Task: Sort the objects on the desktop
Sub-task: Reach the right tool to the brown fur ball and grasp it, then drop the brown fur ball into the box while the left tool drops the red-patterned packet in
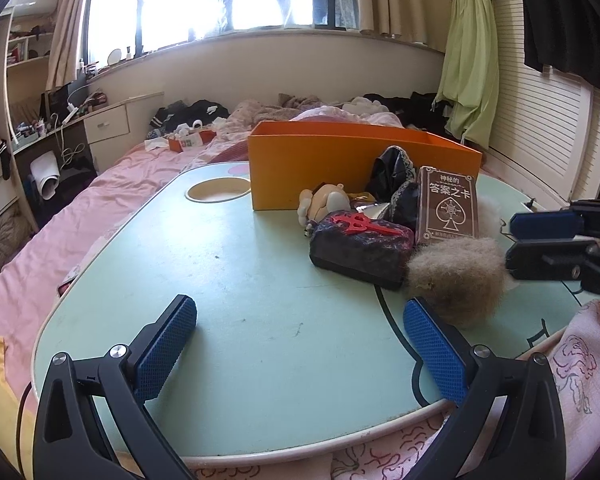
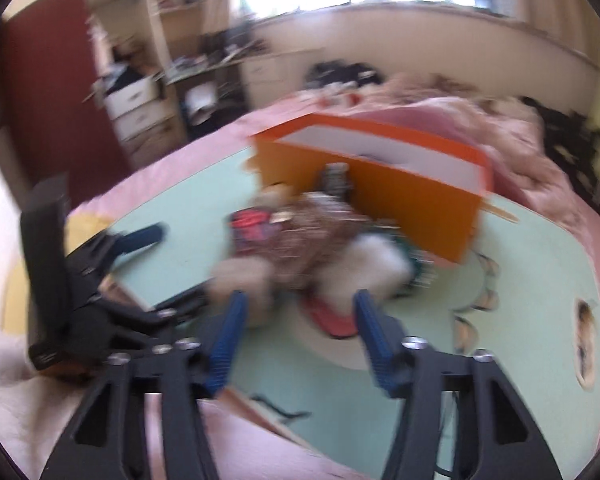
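Note:
An orange box (image 1: 320,168) stands open on the pale green table (image 1: 240,280). In front of it lies a pile: a brown card box (image 1: 448,204), a dark pouch with a red charm (image 1: 360,244), a small doll (image 1: 328,200), a black lace bag (image 1: 392,172) and a brown fur ball (image 1: 456,280). My left gripper (image 1: 300,312) is open and empty, low over the table's near edge, left of the fur ball. My right gripper (image 2: 298,300) is open and empty, just short of the blurred pile (image 2: 300,240); it also shows in the left wrist view (image 1: 540,240). The orange box (image 2: 372,192) stands behind.
The table has a round cup hole (image 1: 216,190) at its far left. It rests on a bed with pink sheets (image 1: 100,200). A desk and drawers (image 1: 100,124) stand far left. The left gripper shows in the right wrist view (image 2: 112,248). That view is motion-blurred.

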Motion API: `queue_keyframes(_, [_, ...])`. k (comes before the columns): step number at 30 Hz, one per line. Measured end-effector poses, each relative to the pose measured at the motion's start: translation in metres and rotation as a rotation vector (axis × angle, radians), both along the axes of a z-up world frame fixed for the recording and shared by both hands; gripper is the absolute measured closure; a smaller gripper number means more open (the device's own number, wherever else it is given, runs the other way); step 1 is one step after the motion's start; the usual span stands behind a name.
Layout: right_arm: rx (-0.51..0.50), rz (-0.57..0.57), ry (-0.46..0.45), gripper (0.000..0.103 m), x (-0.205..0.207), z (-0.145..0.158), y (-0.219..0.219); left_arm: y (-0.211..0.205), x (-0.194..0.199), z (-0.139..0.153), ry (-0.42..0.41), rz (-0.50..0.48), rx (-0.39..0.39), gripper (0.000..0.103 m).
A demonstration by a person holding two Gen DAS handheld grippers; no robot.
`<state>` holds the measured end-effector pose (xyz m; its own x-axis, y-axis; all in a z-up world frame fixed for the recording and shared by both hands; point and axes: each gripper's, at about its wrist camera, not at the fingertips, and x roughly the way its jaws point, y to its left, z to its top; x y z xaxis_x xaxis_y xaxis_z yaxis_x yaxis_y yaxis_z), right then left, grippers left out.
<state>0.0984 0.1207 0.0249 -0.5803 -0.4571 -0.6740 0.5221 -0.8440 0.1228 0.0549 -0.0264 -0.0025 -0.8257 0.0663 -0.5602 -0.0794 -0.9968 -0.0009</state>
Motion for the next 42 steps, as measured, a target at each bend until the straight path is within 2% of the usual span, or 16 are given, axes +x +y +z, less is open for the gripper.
queue_keyframes(4, [0.024,0.093,-0.035,0.055,-0.007,-0.001,-0.022,-0.005,0.001,0.000,0.007,-0.001,0.020,0.000])
queue_keyframes(7, [0.014,0.123,-0.069,0.054,-0.014,-0.001,-0.032,-0.006,0.002,0.000,0.007,0.000,0.018,0.000])
queue_keyframes(9, [0.047,0.119,-0.109,0.054,-0.015,-0.007,-0.040,-0.007,0.002,0.001,0.008,-0.003,0.024,0.000])
queue_keyframes(10, [0.060,0.115,-0.138,0.060,-0.018,-0.013,-0.042,-0.008,0.003,0.001,0.010,-0.004,0.029,0.000])
queue_keyframes(11, [0.051,0.128,-0.168,0.078,-0.021,-0.018,-0.043,-0.009,0.003,0.001,0.010,-0.004,0.032,0.000])
queue_keyframes(12, [0.038,0.135,-0.176,0.080,-0.019,-0.020,-0.043,-0.010,0.002,0.001,0.010,-0.005,0.036,0.000])
queue_keyframes(15, [-0.013,0.118,-0.113,0.080,-0.012,-0.010,-0.034,-0.013,0.002,0.003,-0.001,-0.006,0.045,0.000])
queue_keyframes(19, [-0.120,0.043,-0.020,0.080,0.000,0.004,-0.010,-0.017,-0.006,0.011,-0.034,-0.029,0.101,0.000])
queue_keyframes(22, [-0.189,-0.027,-0.003,0.080,0.004,0.008,0.012,-0.014,-0.019,0.019,-0.072,-0.074,0.123,0.000])
queue_keyframes(24, [-0.220,-0.041,-0.017,0.080,0.004,0.007,0.020,-0.004,-0.032,0.020,-0.136,-0.143,0.094,0.001])
queue_keyframes(27, [-0.235,-0.049,-0.036,0.080,0.000,0.006,0.020,0.009,-0.048,0.024,-0.185,-0.202,0.038,0.005])
queue_keyframes(31, [-0.233,-0.046,-0.033,0.079,0.003,0.009,0.024,0.016,-0.067,0.026,-0.253,-0.223,-0.014,0.026])
queue_keyframes(36, [-0.242,-0.046,-0.039,0.079,0.005,0.009,0.024,0.022,-0.079,0.017,-0.324,-0.262,-0.037,0.027])
queue_keyframes(38, [-0.246,-0.048,-0.046,0.079,0.005,0.007,0.024,0.030,-0.076,0.016,-0.298,-0.277,-0.073,0.036])
queue_keyframes(39, [-0.247,-0.050,-0.047,0.079,0.005,0.007,0.024,0.032,-0.075,0.017,-0.295,-0.284,-0.064,0.042])
queue_keyframes(42, [-0.249,-0.056,-0.039,0.079,0.007,0.007,0.026,0.028,-0.069,0.021,-0.275,-0.275,-0.013,0.042])
